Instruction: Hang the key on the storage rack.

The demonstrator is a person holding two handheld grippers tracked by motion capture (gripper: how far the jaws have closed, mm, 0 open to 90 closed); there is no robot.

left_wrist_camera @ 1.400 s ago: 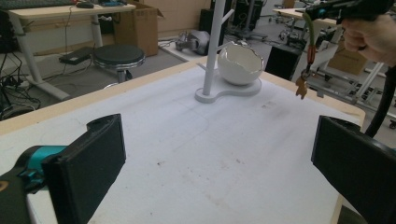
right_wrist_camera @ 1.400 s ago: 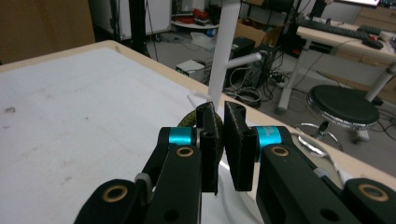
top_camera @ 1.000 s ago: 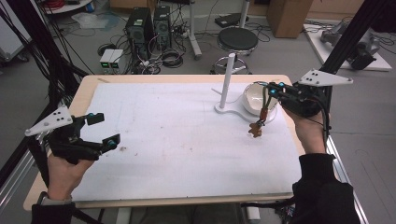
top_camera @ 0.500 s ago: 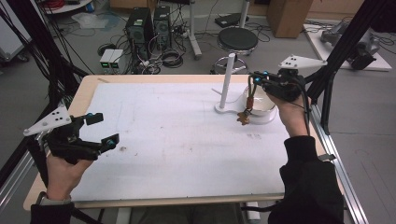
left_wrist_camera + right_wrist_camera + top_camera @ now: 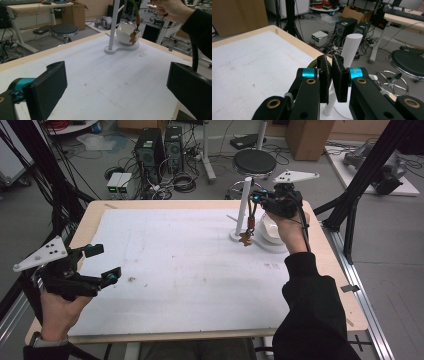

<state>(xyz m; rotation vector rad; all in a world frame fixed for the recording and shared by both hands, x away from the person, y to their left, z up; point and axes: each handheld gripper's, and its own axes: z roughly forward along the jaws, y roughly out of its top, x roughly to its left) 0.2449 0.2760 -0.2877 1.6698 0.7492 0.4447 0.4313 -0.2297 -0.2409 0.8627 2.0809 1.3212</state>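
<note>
The right gripper (image 5: 256, 198) has its jaws closed tight on the green loop strap of a keychain (image 5: 247, 231), w/ an orange clip and a small brown charm dangling just beside the white peg stand (image 5: 243, 206), on the side toward the white bowl (image 5: 272, 231). The keychain looks light and floppy: the strap is soft, so the charm will prob. swing w/ any quick move; the top of the loop is the right place to grip, leaving the loop below free to slip over a peg. The clip and charm seem hard, not fragile. The bowl sits on the stand's base, right behind the post as the left gripper view has it; it looks like glazed ceramic, so breakable if knocked. Can't tell what's in it, its inside is turned away. The left gripper (image 5: 96, 264) is wide open, holding nothing, well away from the stand over the near-left part of the white mat (image 5: 190, 270).
</note>
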